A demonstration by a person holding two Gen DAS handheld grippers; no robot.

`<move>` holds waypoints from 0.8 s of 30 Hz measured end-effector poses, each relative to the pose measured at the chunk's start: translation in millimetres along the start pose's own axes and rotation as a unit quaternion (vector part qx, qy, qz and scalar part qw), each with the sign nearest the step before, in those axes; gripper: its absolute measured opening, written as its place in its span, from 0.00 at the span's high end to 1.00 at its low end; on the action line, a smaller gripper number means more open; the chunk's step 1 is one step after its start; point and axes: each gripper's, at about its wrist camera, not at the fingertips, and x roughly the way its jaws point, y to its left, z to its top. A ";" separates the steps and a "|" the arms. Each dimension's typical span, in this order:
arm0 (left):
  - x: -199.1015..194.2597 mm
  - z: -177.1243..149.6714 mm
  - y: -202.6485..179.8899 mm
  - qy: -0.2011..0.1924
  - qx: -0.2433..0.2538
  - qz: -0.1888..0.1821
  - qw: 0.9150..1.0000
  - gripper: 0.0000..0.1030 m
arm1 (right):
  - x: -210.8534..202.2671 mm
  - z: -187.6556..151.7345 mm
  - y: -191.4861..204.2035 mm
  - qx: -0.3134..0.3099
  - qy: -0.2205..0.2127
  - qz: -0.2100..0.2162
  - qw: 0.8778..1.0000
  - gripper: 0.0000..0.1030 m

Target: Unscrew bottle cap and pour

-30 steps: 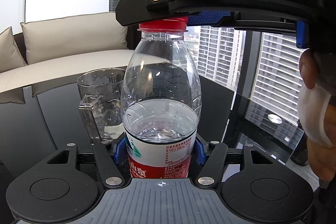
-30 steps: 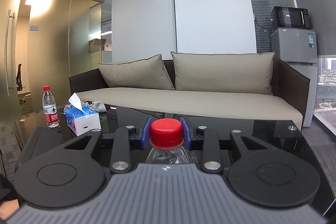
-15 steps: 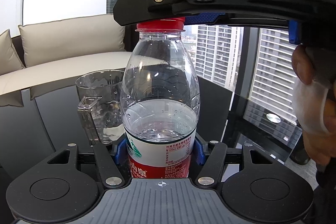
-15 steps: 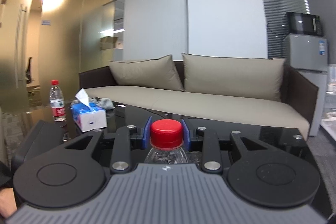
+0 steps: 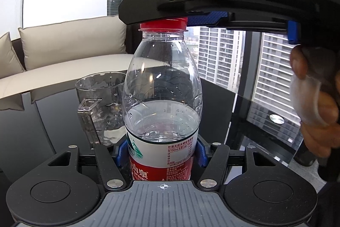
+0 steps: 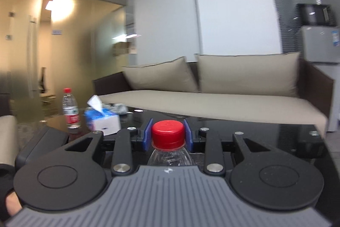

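bottle [image 5: 162, 99] upright, left gripper [image 5: 162, 154] clamped on its label; right gripper [image 6: 167, 136] clamped on cap [image 6: 167, 134] directly above; mug [image 5: 99, 103] just behind.

The left claw [image 5: 162, 152] has a grey ribbed housing with a small white crosshair mark at its front edge, flanked by two round black discs with recessed circles. Black linkage bars with silver rivets run forward to blue finger pads [image 5: 122, 151]. The right claw [image 6: 167, 137] is built the same way: grey ribbed body, black discs, silver rivets, blue pads [image 6: 147, 137]. Seen from the left wrist view, its black underside carries a brass-coloured screw, a textured blue strip and white letters "DAS". The person's hand [image 5: 314, 103] shows bare brownish skin with a translucent white covering over one finger.
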 end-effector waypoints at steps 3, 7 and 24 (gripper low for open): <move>-0.1 -0.3 1.0 0.001 -0.001 -0.001 1.000 0.46 | -0.8 0.8 8.0 0.000 -0.003 -0.022 1.000 0.67; 1.3 0.4 1.6 0.001 -0.001 -0.001 1.000 0.46 | 0.2 0.4 14.4 0.001 -0.003 -0.038 0.999 0.68; 3.8 2.2 2.1 0.001 -0.001 -0.003 1.000 0.46 | 2.0 0.2 -11.4 -0.024 0.000 0.043 0.999 0.69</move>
